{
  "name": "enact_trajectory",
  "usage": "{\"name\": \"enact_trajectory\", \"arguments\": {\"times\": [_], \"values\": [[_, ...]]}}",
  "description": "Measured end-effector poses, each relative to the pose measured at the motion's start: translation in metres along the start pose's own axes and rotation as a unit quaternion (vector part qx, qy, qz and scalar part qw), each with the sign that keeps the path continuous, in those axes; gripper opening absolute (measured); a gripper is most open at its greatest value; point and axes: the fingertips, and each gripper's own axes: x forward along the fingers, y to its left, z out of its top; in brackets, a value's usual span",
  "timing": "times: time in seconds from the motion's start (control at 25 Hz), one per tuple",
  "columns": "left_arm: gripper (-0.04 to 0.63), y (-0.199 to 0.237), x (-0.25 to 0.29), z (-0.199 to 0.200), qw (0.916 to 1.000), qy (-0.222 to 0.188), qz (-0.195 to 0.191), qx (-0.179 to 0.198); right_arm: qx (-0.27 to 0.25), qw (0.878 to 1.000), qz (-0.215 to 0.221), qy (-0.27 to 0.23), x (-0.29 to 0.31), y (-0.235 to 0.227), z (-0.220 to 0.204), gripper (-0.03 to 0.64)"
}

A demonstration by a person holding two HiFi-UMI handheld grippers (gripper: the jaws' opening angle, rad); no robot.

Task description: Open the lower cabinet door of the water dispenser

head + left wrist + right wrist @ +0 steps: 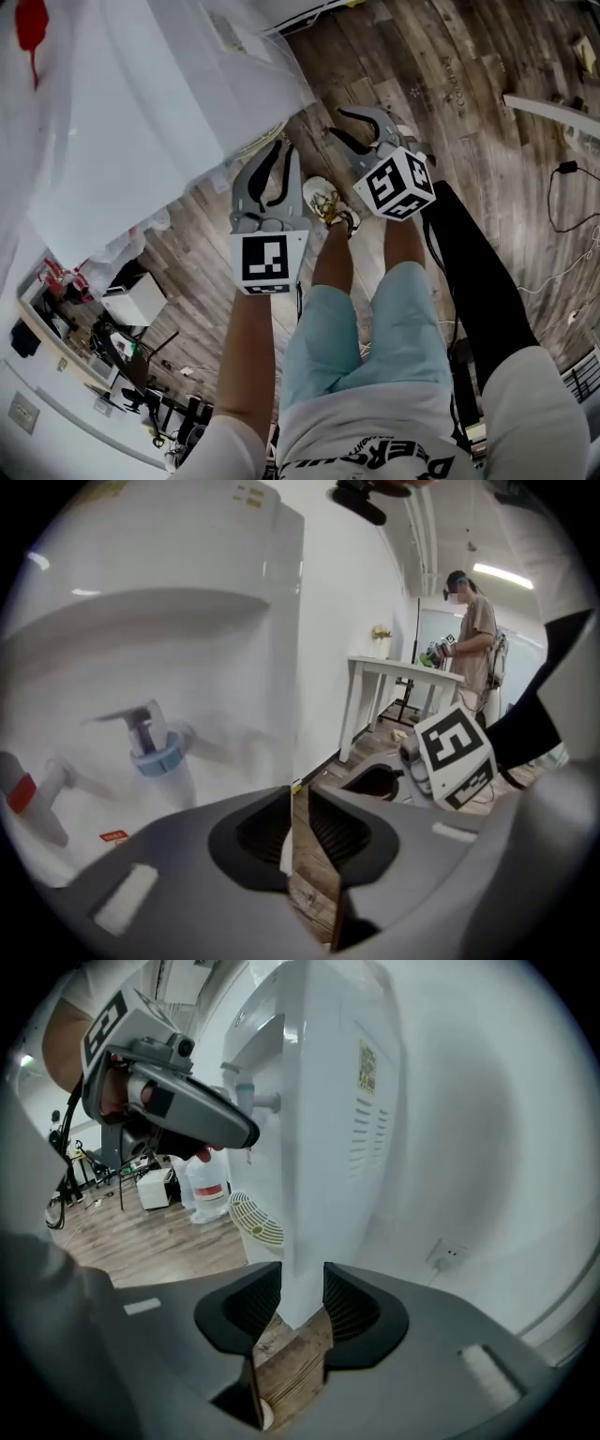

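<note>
The white water dispenser (141, 122) fills the upper left of the head view, with its red tap (31, 23) at the top corner. Seen from the left gripper view, its front shows a blue tap (155, 747) and a red tap (23, 794). The right gripper view looks at the dispenser's vented side (361, 1138). I cannot make out the lower cabinet door in any view. My left gripper (284, 145) hangs in the air beside the dispenser, its jaws a narrow gap apart and empty. My right gripper (339, 122) is open further, with nothing between its jaws.
My legs and a shoe (328, 202) stand on the wooden floor (469, 112) under the grippers. Cables (567, 173) lie at the right. A water bottle (208, 1185) and a round fan grille (255, 1221) sit left of the dispenser. Another person (469, 630) stands by a white table (394, 672).
</note>
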Motion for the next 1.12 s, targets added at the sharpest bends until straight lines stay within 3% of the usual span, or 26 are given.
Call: {"name": "enact_trajectory", "arguments": {"times": [0.44, 0.72, 1.12], "values": [[0.06, 0.016, 0.02, -0.024, 0.9989, 0.031, 0.036, 0.0, -0.031, 0.999, 0.037, 0.006, 0.067, 0.003, -0.018, 0.121], [0.06, 0.019, 0.027, -0.035, 0.9979, 0.039, 0.049, -0.014, -0.075, 0.994, 0.072, 0.037, 0.102, 0.008, -0.026, 0.132], [0.06, 0.017, 0.035, -0.041, 0.9974, 0.047, 0.051, -0.021, -0.092, 0.988, 0.102, 0.069, 0.134, 0.012, -0.04, 0.163]]}}
